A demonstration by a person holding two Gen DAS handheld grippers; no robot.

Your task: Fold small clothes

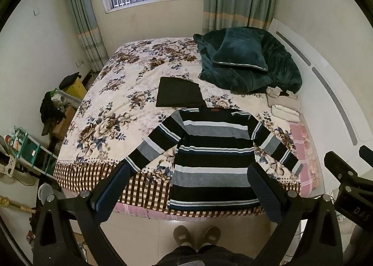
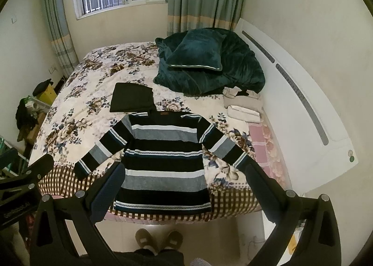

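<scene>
A striped sweater [image 1: 213,156] [image 2: 163,163] in black, grey, white and blue lies flat on the near end of the bed, sleeves spread out to both sides, hem toward me. Just beyond its collar sits a folded dark garment [image 1: 179,92] [image 2: 132,98]. My left gripper [image 1: 188,191] hangs open above the floor in front of the bed's edge, with nothing between its fingers. My right gripper [image 2: 184,186] is open too and empty, held at about the same height to the right of the left one; its black frame [image 1: 345,179] shows in the left wrist view.
The bed [image 1: 130,93] has a floral cover with a checked border. A teal blanket and pillow [image 1: 244,60] are heaped at the far right, beige folded items [image 1: 284,107] beside them. A white headboard [image 1: 326,84] lines the right. Clutter and shelves [image 1: 35,149] stand left. A person's slippered feet [image 1: 197,234] are below.
</scene>
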